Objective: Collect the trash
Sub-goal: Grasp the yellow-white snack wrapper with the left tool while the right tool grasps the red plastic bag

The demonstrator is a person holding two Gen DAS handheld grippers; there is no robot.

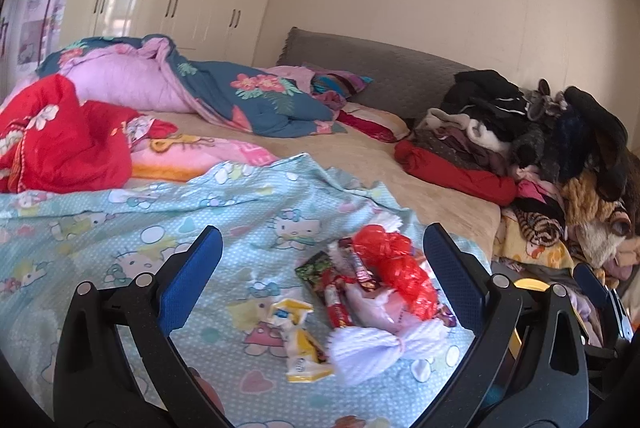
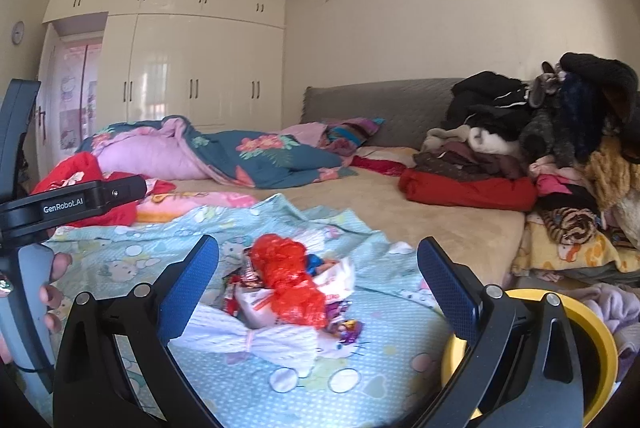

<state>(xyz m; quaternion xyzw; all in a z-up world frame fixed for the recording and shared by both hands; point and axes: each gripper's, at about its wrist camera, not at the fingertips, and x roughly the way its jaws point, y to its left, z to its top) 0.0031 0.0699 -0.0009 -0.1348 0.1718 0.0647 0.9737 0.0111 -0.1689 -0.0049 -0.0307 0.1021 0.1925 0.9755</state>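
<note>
A heap of trash lies on a light blue cartoon sheet (image 1: 120, 228) on the bed: a crumpled red plastic bag (image 1: 394, 266) (image 2: 290, 278), white foam netting (image 1: 368, 350) (image 2: 248, 338), a yellow-white wrapper (image 1: 298, 336), red snack wrappers (image 1: 336, 302) and a green-black packet (image 1: 314, 268). My left gripper (image 1: 322, 260) is open above the heap, empty. My right gripper (image 2: 318, 268) is open above the same heap, empty. A yellow bin (image 2: 592, 344) stands at the bed's right edge, behind the right finger; it also shows in the left wrist view (image 1: 528, 284).
Rumpled quilts, red (image 1: 60, 140) and blue floral (image 1: 240, 96), lie at the far left. A pile of clothes (image 1: 540, 148) (image 2: 560, 132) fills the right side. The left gripper body and the person's hand (image 2: 52, 268) show in the right wrist view. Wardrobes (image 2: 192, 76) stand behind.
</note>
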